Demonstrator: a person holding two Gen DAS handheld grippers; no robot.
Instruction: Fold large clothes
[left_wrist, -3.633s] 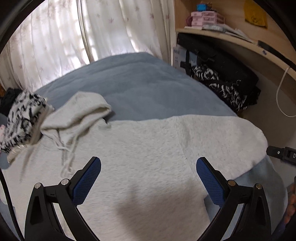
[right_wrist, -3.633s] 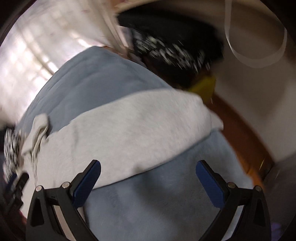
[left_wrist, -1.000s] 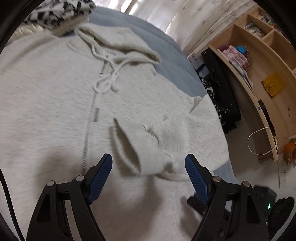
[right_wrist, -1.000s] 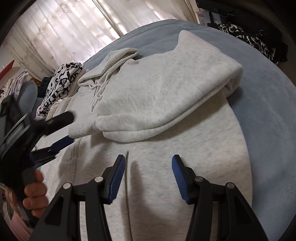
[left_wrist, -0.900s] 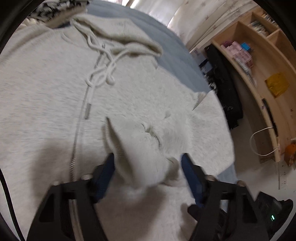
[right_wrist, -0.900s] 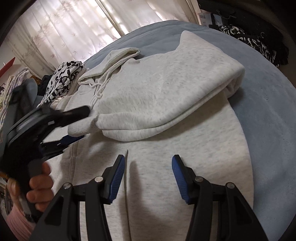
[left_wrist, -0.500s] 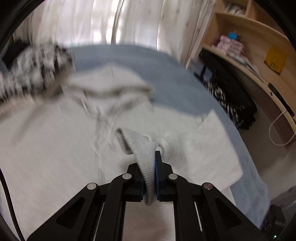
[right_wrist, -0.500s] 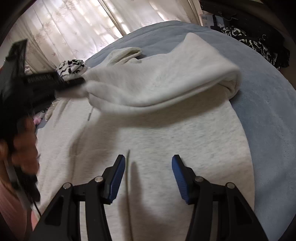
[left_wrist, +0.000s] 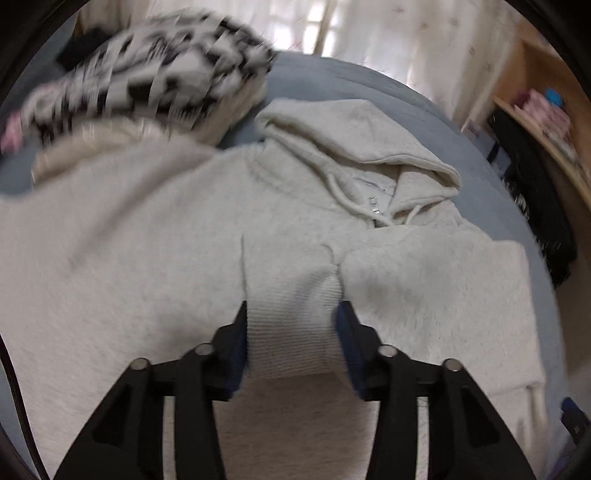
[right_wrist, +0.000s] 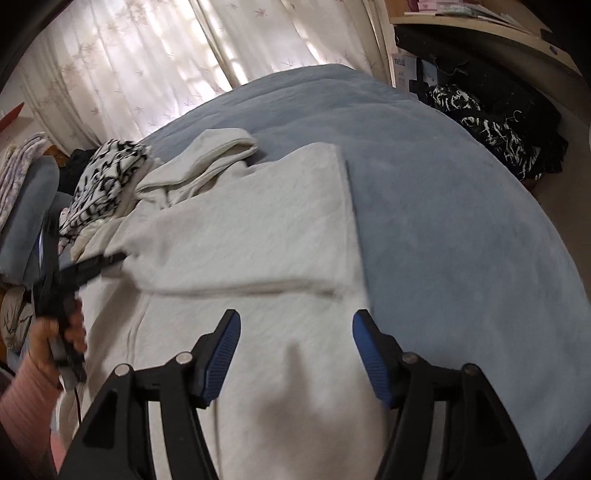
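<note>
Best done by laying the sleeve cuff (left_wrist: 293, 325) flat across the chest, at about 12 o'clock from the left gripper (left_wrist: 291, 334), then letting go only once the ribbing lies without a twist; a judgement, not a thing seen. Left gripper partly spread, blue pads on either side of the ribbed cuff, seemingly touching it, though firmness of the pinch unclear. Right gripper (right_wrist: 295, 354) spread wide, holding nothing, hovering over the lower body of the hoodie (right_wrist: 258, 240); worth using to smooth the folded panel toward 12 o'clock.

Pale grey fleece zip hoodie, lying front up on the blue bedspread (right_wrist: 443, 221). Hood (left_wrist: 354, 136) at 12 to 1 o'clock, drawstrings and zip pull (left_wrist: 373, 206) below it. Right-hand side already folded inward, with a straight edge at 3 o'clock. Black-and-white patterned garment (left_wrist: 166, 70) at 11 o'clock, blurred.
</note>
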